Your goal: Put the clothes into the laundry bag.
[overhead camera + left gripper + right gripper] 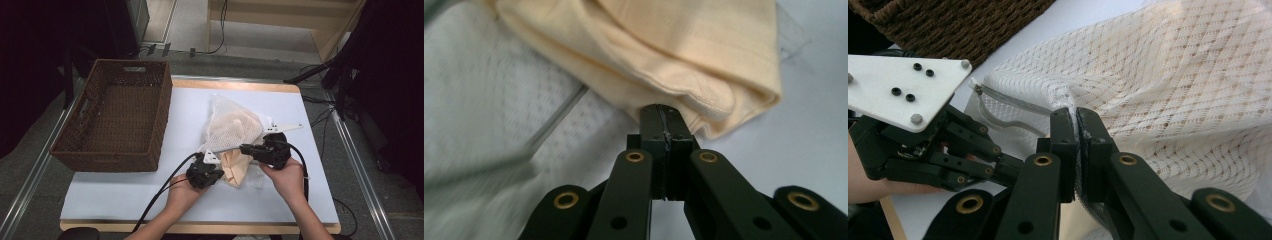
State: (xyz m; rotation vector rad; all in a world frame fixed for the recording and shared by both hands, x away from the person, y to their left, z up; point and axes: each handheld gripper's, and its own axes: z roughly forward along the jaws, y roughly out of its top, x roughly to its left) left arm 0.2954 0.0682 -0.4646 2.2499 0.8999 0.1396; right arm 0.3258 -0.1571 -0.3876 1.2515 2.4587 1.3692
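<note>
Our left claw pinches the cream cloth tight; our right claw is clamped on the white mesh bag over the tabletop.

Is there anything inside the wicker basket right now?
No, the wicker basket shows only its bare woven bottom in the high view, while the mesh bag lies beside it on the table.
</note>
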